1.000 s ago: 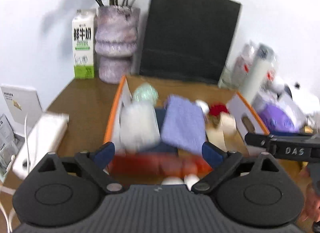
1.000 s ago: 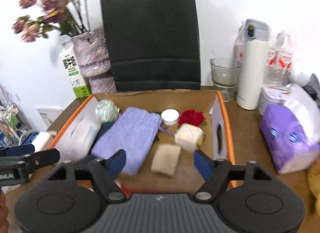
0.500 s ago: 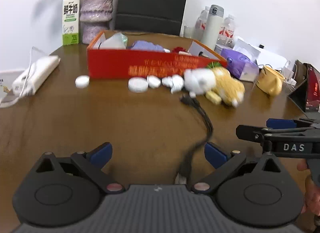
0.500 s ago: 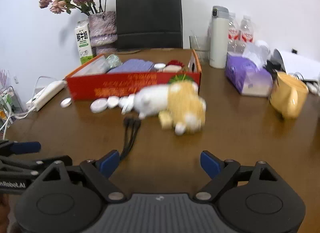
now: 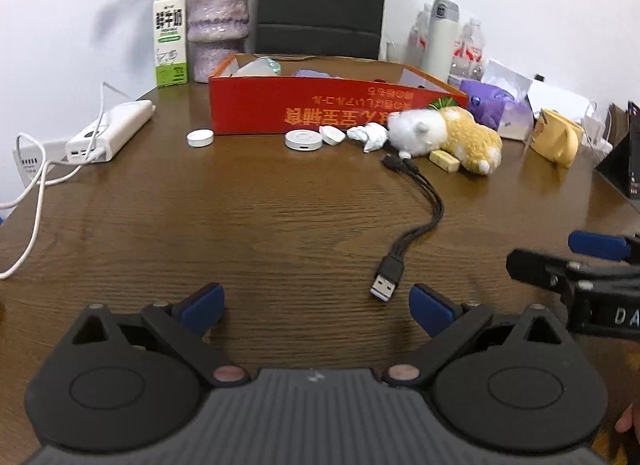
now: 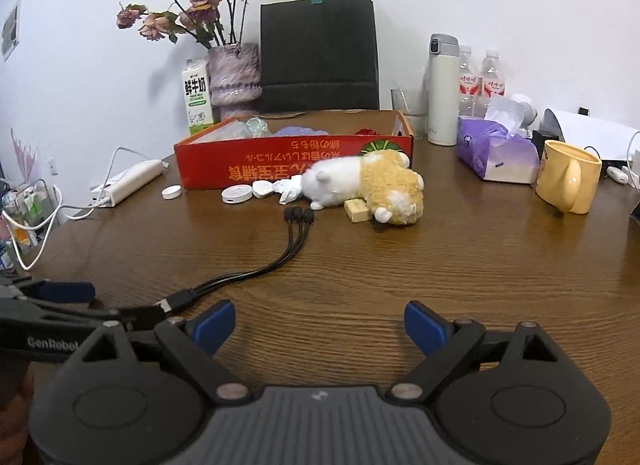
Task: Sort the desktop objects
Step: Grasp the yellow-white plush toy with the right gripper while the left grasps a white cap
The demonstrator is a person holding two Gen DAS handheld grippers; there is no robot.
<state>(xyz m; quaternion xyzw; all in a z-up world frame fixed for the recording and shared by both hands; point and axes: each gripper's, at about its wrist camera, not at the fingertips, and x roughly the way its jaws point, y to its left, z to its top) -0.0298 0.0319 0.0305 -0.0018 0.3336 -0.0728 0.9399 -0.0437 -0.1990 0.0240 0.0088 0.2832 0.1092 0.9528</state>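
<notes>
Both tongs, left tongs point(image 5: 316, 301) and right tongs point(image 6: 319, 321), hung wide and empty above the wood-grain worktop point(image 5: 240, 217). Nearest lay the limp black cable point(image 5: 416, 221), light and floppy, likely best pinched at its rigid plug. Beyond sat the soft plush toy point(image 6: 364, 183) against the cardboard red box point(image 6: 292, 169).

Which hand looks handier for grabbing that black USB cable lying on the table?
Probably the left. The black USB cable's plug lies just ahead of the left gripper, near its open jaws. The right gripper, also open, faces bare table; the plug sits off to its left.
</notes>
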